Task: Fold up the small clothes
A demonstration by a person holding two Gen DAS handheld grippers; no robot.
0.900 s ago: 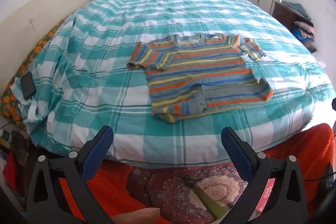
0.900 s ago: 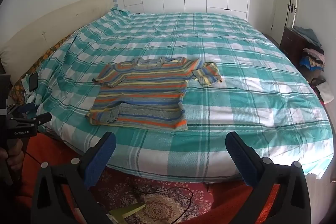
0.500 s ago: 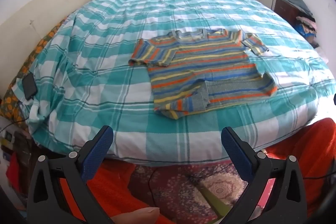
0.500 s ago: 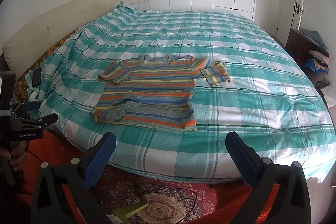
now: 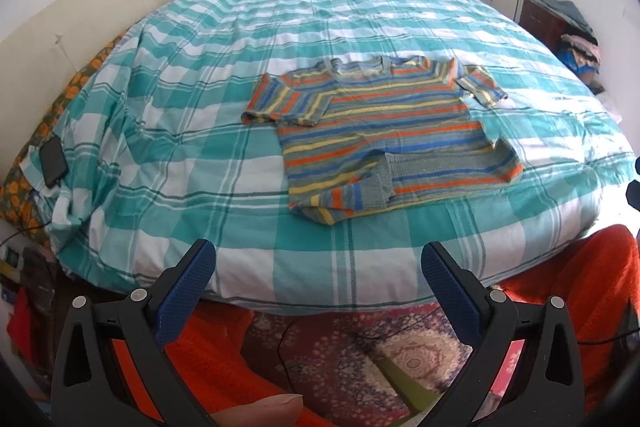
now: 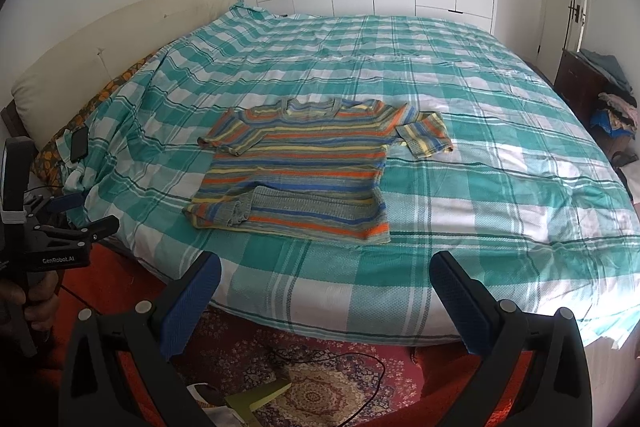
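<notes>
A small striped T-shirt (image 5: 384,131) in orange, blue, yellow and grey lies spread out near the bed's front edge, its bottom hem turned up. It also shows in the right wrist view (image 6: 304,167). My left gripper (image 5: 318,267) is open and empty, held off the bed's front edge, short of the shirt. My right gripper (image 6: 326,275) is open and empty, also off the front edge, below the shirt's hem. The left gripper also shows at the left edge of the right wrist view (image 6: 68,215).
The bed has a teal and white checked cover (image 5: 200,147). A black phone (image 5: 52,163) lies at its left side by the headboard (image 6: 100,55). A patterned rug (image 5: 360,359) and red cloth lie on the floor. A dresser with clothes (image 6: 600,95) stands at the right.
Both grippers have moved closer to the bed and risen a little, so the shirt sits nearer and larger in both views. The shirt has not moved.
</notes>
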